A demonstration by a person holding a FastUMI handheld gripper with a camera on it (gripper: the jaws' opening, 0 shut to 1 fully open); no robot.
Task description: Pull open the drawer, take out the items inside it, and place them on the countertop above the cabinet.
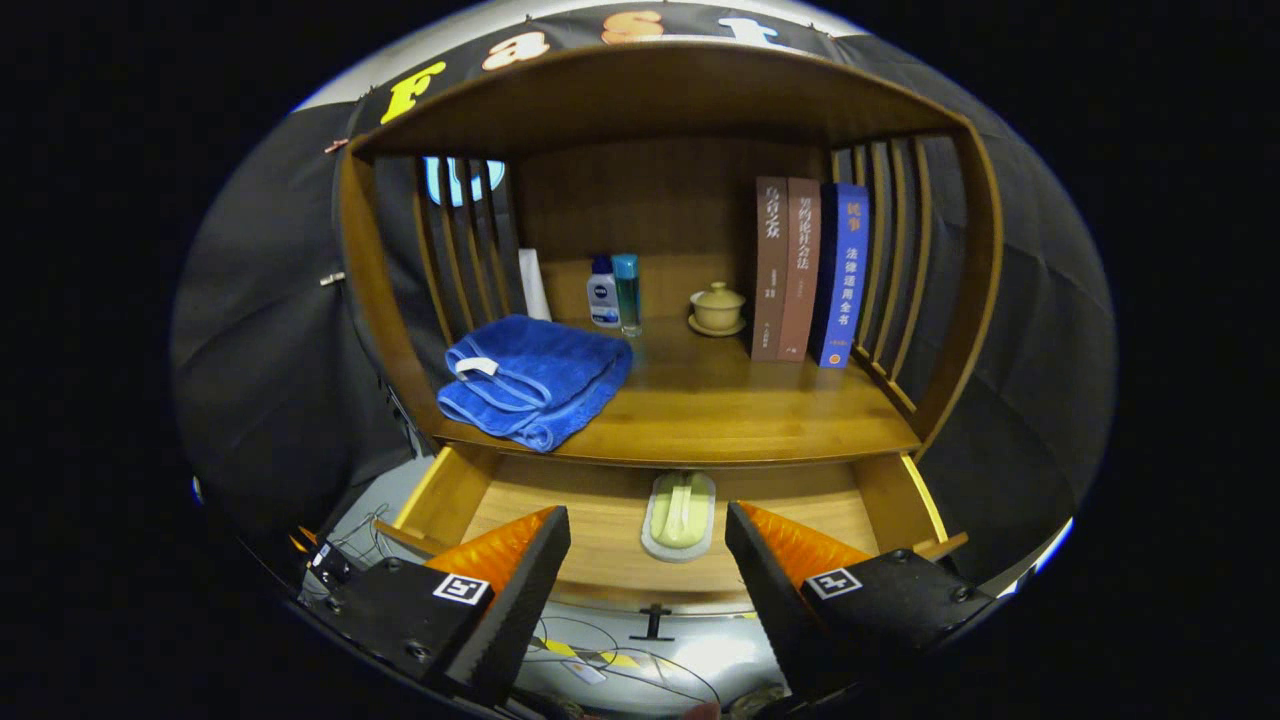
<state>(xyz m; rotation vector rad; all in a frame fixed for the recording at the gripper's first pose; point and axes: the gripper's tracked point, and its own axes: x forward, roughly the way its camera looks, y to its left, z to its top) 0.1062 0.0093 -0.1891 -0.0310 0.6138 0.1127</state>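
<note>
Gripper (648, 560) fingers are hanging spread wide and gripping nothing, framing the pale green item (679, 514) lying in the pulled-out drawer (600, 540), likely lining up a grab before lifting it onto the countertop (720, 400) above.

Gripper view is riding on the gripper (648, 550), looking forward along its two spread fingers and slightly down, facing the wooden cabinet (965, 330) head-on from close range. It is taking in the pulled-out drawer (440, 495) just ahead of the fingertips, the countertop (720, 400) above it, and the slatted sides and booth wall beyond.
</note>
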